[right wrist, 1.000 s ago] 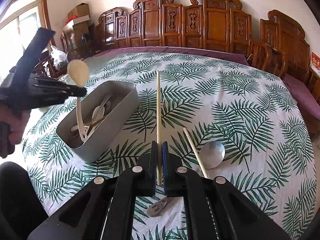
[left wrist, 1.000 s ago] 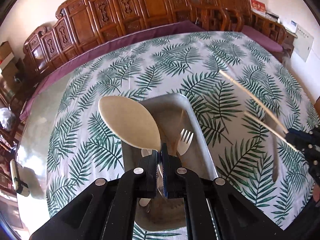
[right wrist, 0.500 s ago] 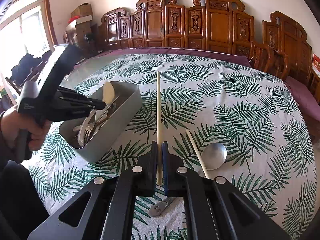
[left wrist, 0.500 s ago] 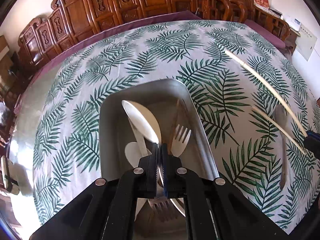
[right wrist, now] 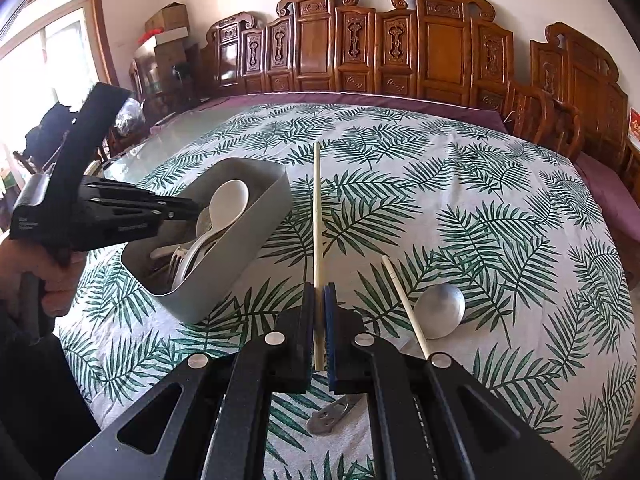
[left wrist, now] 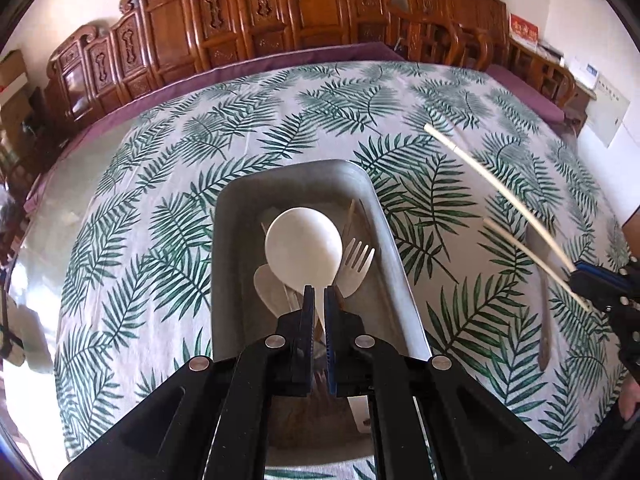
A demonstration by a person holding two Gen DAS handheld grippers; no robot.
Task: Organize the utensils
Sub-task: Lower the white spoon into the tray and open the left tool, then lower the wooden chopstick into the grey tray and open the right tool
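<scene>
- Left gripper [left wrist: 316, 292]: jaws nearly closed on the thin handle of a cream spoon [left wrist: 303, 250], bowl lying inside the grey bin [left wrist: 394, 264], over a pale fork [left wrist: 356, 264] and another light spoon.
- Right gripper [right wrist: 319, 294]: jaws clamped tight on 1 pale chopstick [right wrist: 317, 208], held near its lower end, long free length jutting forward above the leaf-print cloth [right wrist: 500, 200].
- Second chopstick [right wrist: 404, 304] lying loose on the cloth just right of the right gripper, tip close to a metal ladle [right wrist: 440, 310] whose handle runs back under the gripper.
- Cream spoon: probably plastic or melamine, light, stiff, smooth; narrow handle likely to swivel between flat pads, so best gripped mid-handle with the bowl hanging low.
- Chopsticks: very light, rigid, round or near-round, prone to rolling and pivoting; end grip gives a long lever, so a hold closer to the middle seems steadier.
- Loose chopstick: flat on soft cloth, little height for the pads; pinch across its width, straight from above.
- Ladle: metal, heaviest piece here, slick; bowl too broad for the jaws, handle the only sensible place, near the bowl for balance.
- Bin: light-looking, liable to slide on the cloth if nudged.
</scene>
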